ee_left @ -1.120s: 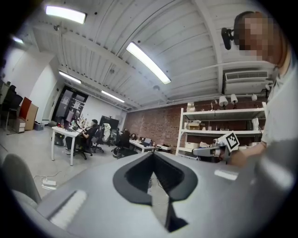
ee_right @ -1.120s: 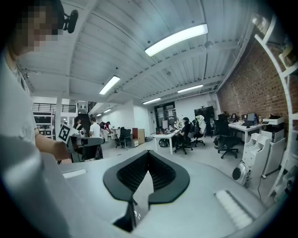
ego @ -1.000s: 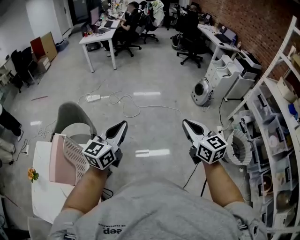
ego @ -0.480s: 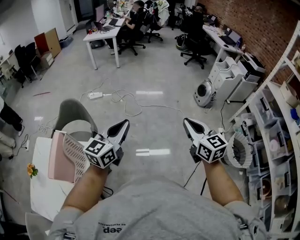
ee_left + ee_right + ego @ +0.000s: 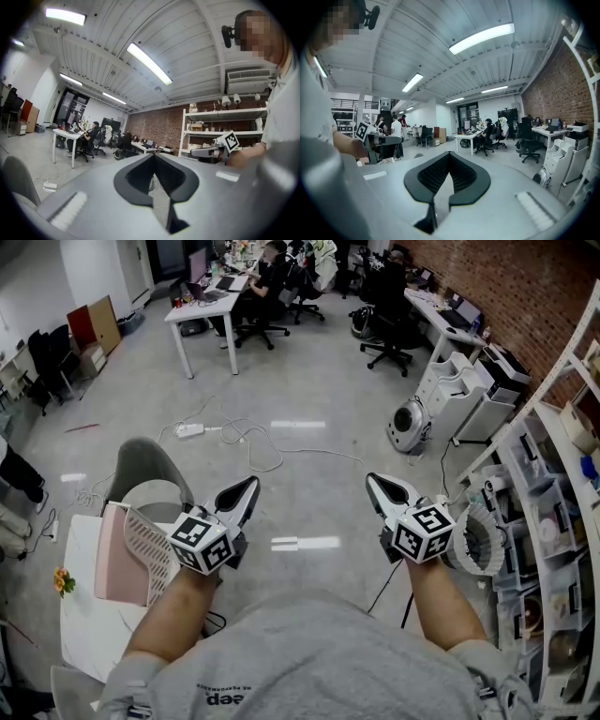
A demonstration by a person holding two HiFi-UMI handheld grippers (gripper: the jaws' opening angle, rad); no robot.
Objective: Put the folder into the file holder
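Left gripper (image 5: 250, 485) and right gripper (image 5: 371, 481) are held level above the floor, both with fingers closed together and nothing between them. The pink folder (image 5: 116, 561) stands against the white mesh file holder (image 5: 150, 546) on the table (image 5: 82, 634), beside the left gripper.

Grey T-shirt (image 5: 309, 652) with dark print, left claw (image 5: 246, 489) and right claw (image 5: 375, 486) grey, black-lined, black-and-white marker cubes (image 5: 200, 542)

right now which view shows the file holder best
The head view: the file holder stands on the table at lower left, partly hidden by the left gripper. Neither gripper view shows it; both look level across the office.
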